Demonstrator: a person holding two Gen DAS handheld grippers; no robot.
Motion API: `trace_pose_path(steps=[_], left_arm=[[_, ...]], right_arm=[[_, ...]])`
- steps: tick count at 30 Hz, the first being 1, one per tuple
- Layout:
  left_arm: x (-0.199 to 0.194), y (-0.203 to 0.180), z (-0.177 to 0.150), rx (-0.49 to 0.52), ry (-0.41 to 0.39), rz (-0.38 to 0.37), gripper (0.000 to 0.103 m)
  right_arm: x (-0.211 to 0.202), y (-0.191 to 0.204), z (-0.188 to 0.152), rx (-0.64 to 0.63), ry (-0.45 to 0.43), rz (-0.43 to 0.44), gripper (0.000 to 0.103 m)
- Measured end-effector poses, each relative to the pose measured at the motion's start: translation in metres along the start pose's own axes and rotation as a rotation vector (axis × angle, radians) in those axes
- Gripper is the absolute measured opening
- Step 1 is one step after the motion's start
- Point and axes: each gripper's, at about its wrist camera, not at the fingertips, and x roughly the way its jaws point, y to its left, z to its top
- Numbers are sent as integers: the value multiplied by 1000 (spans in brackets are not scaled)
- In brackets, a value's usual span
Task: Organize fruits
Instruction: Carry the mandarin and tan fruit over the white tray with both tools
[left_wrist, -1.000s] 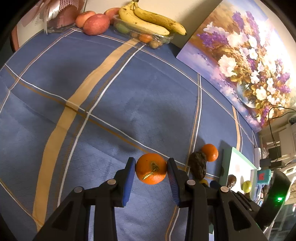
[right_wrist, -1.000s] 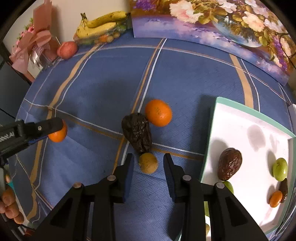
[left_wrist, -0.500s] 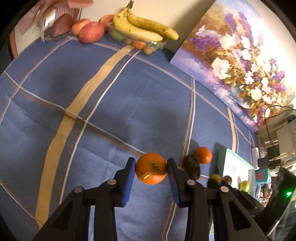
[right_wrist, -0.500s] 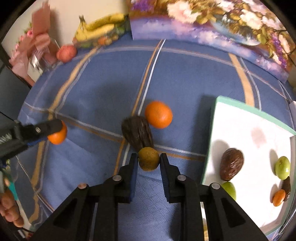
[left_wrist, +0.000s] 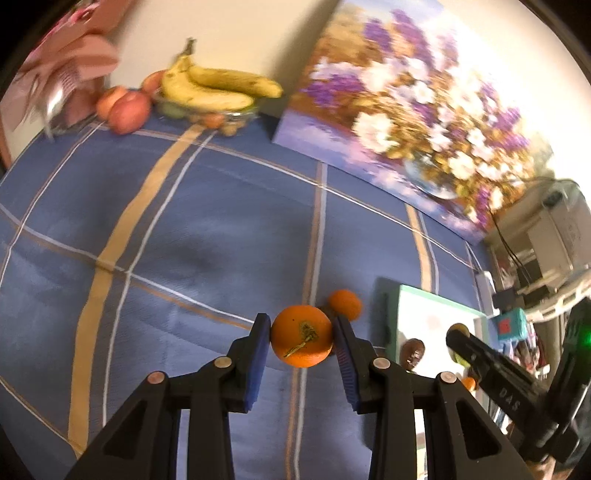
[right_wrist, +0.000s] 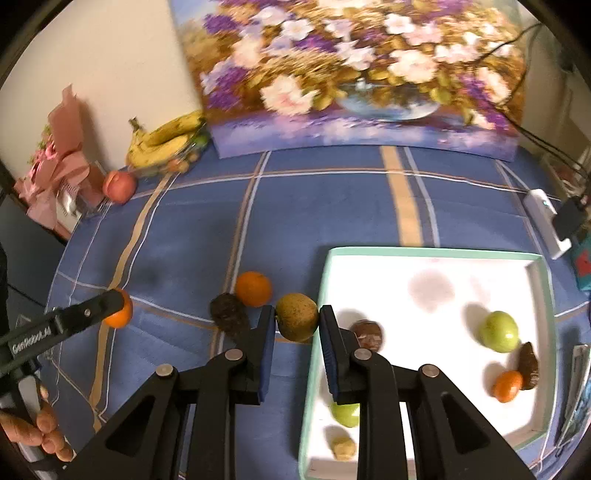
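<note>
Blue plaid tablecloth (right_wrist: 332, 206) covers the table; flower painting (right_wrist: 354, 74) leans on the wall at 12 o'clock in the right wrist view.

White tray (right_wrist: 436, 254) with mint-green rim sits at 4 o'clock in the right wrist view. It holds a green fruit (right_wrist: 499, 331), a small orange fruit (right_wrist: 508, 385) touching a dark brown piece (right_wrist: 527, 360), a brown wrinkled fruit (right_wrist: 367, 333), a second green fruit (right_wrist: 345, 414) and a small tan lump (right_wrist: 343, 447).

Bananas (left_wrist: 214, 86) at 11 o'clock in the left wrist view, long axis roughly level, stem end up-left. Red apples (left_wrist: 123, 107) just beside them.

Left gripper (left_wrist: 301, 341): blue pads clamped on an orange (left_wrist: 301, 340), round, stem end facing the camera, lifted off the cloth.

Right gripper (right_wrist: 297, 323): pads clamped on a brownish-green round fruit (right_wrist: 296, 321), speckled skin, held just beside the tray's left rim.

On the cloth at 9 o'clock from that fruit: dark wrinkled fruit (right_wrist: 229, 319), long axis running 11 to 5, touching a loose orange (right_wrist: 253, 288).
</note>
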Motion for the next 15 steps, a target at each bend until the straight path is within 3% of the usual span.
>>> trace_pose_path(steps=[10, 15], left_arm=[[8, -67, -19, 153, 53, -69, 37], [18, -100, -34, 243, 87, -65, 37]], right_arm=[[-33, -61, 2, 117, -47, -73, 25], [-53, -92, 1, 176, -77, -108, 25]])
